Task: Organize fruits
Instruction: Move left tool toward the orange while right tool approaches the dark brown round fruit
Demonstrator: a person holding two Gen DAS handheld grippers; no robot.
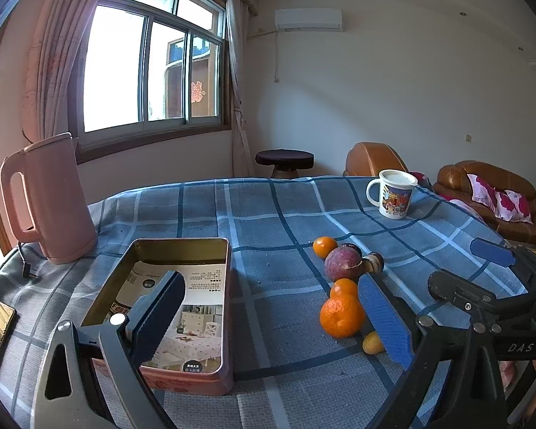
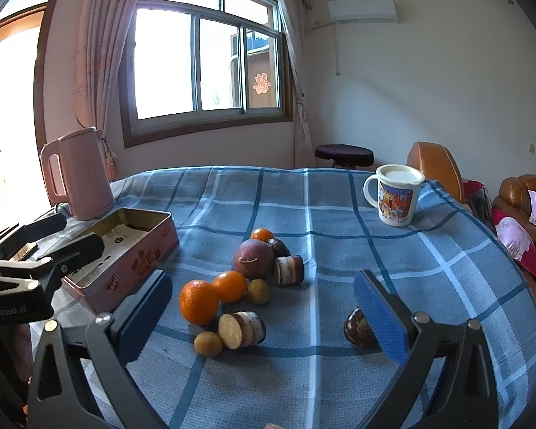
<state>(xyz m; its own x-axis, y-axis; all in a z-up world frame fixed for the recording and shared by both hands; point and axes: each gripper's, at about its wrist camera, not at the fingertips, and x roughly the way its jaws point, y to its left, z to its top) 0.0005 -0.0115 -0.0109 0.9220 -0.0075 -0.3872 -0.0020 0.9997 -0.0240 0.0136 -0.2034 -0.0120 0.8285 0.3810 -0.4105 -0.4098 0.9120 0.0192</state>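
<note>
Left wrist view: the left hand-held gripper (image 1: 271, 314) gapes empty at lower centre, above the open tin (image 1: 196, 371) at lower left. Right wrist view: the right hand-held gripper (image 2: 264, 316) spreads empty around the fruits (image 2: 232, 286) clustered mid-frame on the counter (image 2: 339, 214).

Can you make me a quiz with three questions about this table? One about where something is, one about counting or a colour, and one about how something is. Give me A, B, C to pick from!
1. Where is the pink kettle?
A. behind the tin box
B. beside the mug
C. on the stool

2. How many oranges lie on the tablecloth?
A. one
B. three
C. six

3. How is the tin box?
A. shut with a lid
B. open, no fruit inside
C. full of fruit

Answers:
1 A: the kettle stands at the far left corner, just behind the box.
2 B: the right wrist view shows three.
3 B: the left wrist view shows only a printed sheet inside.
</note>
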